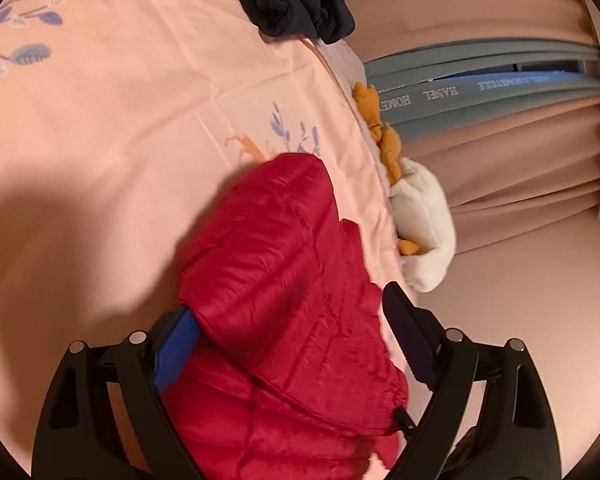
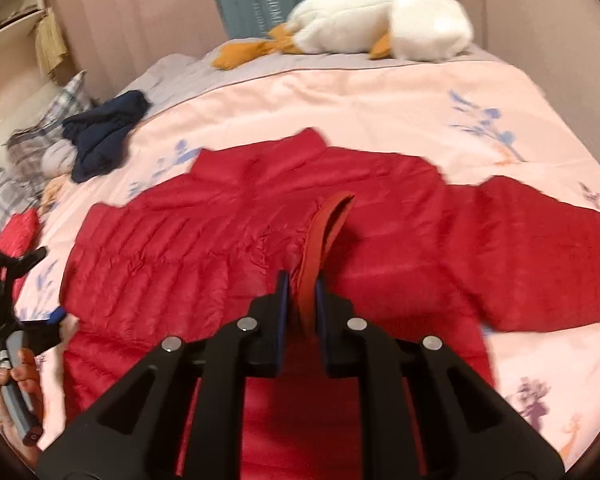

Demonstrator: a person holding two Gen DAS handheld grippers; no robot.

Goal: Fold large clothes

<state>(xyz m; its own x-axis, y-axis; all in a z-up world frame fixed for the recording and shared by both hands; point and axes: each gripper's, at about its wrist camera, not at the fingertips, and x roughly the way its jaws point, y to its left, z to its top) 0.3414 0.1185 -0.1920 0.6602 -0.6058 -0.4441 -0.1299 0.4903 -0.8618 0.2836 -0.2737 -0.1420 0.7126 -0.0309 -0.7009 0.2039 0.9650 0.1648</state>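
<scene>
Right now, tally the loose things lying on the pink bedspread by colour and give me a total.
Red: 2, the red jacket spread flat and a small red bundle near the left edge.
Dark navy: 1, a crumpled navy garment.
White with orange: 1, a plush goose at the far side.
Total: 4.

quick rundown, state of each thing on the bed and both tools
red jacket: spread flat, edge pinched up
right tool: shut on the red jacket
left tool: open, astride a jacket sleeve
navy garment: crumpled
goose plush: lying on its side
duvet: spread out
</scene>
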